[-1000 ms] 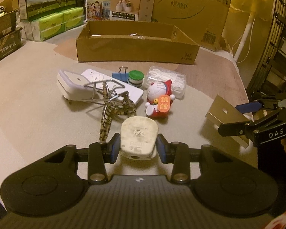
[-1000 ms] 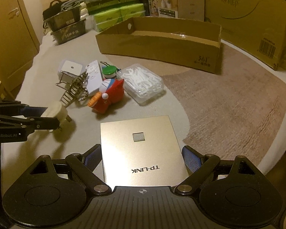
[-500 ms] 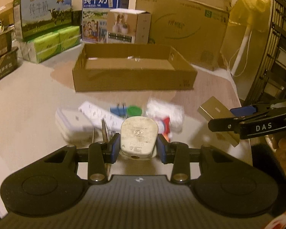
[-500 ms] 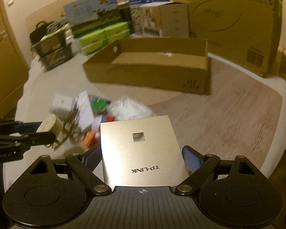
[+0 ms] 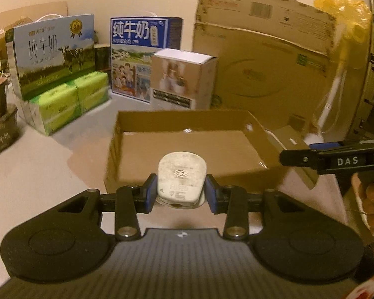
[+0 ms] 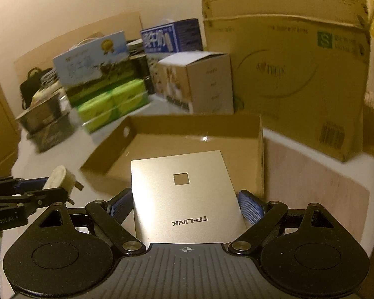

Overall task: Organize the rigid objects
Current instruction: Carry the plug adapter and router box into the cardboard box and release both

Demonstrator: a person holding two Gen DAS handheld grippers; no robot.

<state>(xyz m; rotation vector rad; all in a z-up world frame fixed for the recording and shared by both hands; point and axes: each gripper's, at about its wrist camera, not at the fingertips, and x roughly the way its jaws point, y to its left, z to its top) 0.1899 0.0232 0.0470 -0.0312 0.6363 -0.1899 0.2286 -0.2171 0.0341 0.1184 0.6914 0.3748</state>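
The left gripper (image 5: 182, 193) clamps a white fused plug (image 5: 181, 179); the right gripper (image 6: 185, 205) grips a flat silver TP-LINK panel (image 6: 187, 194) across its width. Both hover at the near edge of a shallow open cardboard box (image 5: 187, 147).

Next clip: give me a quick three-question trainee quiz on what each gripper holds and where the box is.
1. True or false: the left gripper is shut on a white plug.
2. What brand is printed on the flat plate in the right gripper?
3. The open cardboard box is: A) ahead of both grippers, B) behind them, C) full of toys.

Key: 1 true; 2 TP-LINK; 3 A.
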